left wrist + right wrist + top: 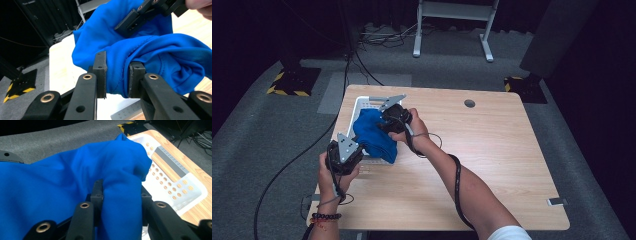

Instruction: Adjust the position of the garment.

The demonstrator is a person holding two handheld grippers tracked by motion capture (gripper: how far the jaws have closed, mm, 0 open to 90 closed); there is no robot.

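The wooden table [492,165] carries a white perforated basket [362,104] at its far left corner, and the bunched blue cloth [373,134] sits over the basket's near edge, apparently lifted rather than resting in it. The left gripper [117,75] is clamped on a thick fold at the cloth's near end. The right gripper [121,195] is likewise closed on a fold at the far end.
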